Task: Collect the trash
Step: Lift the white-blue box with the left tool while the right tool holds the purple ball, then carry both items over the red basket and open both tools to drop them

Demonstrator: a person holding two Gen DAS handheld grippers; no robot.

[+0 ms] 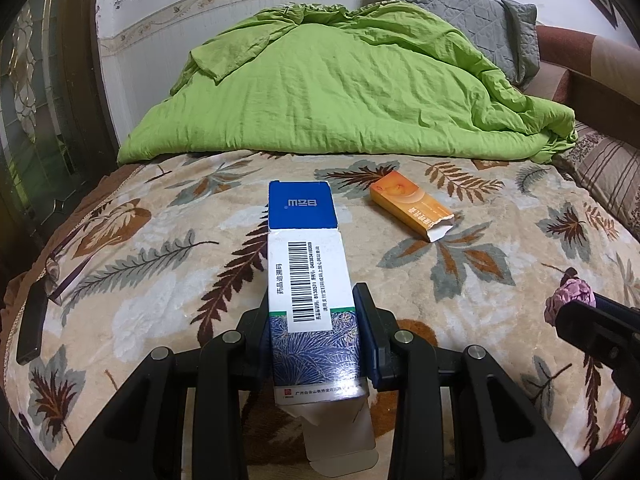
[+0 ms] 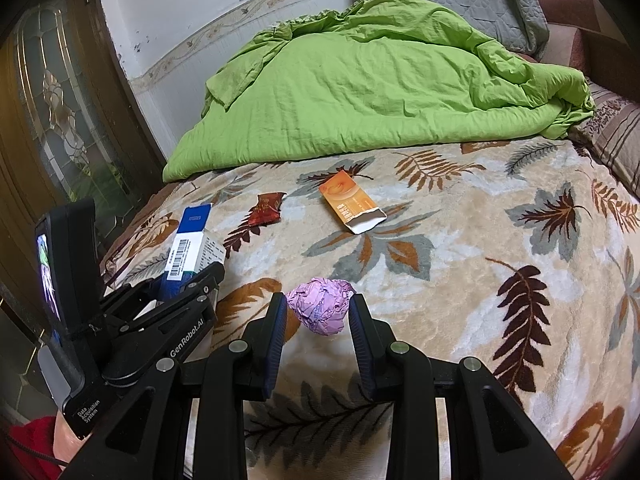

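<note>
My left gripper (image 1: 316, 300) is shut on a long blue-and-white medicine box (image 1: 306, 264), held above the bed; it also shows in the right wrist view (image 2: 192, 240). My right gripper (image 2: 318, 300) is shut on a crumpled purple paper ball (image 2: 320, 306), which also shows at the right edge of the left wrist view (image 1: 570, 296). An opened orange box (image 1: 412, 206) lies on the leaf-patterned blanket (image 1: 500, 280), also in the right wrist view (image 2: 352, 202). A dark red wrapper (image 2: 266, 208) lies left of it.
A green duvet (image 1: 340, 88) is heaped at the back, with a grey pillow (image 1: 460, 12) behind it. Glasses (image 1: 60, 268) and a dark phone (image 1: 30, 328) lie at the bed's left edge. A wooden door (image 2: 60, 100) stands at the left.
</note>
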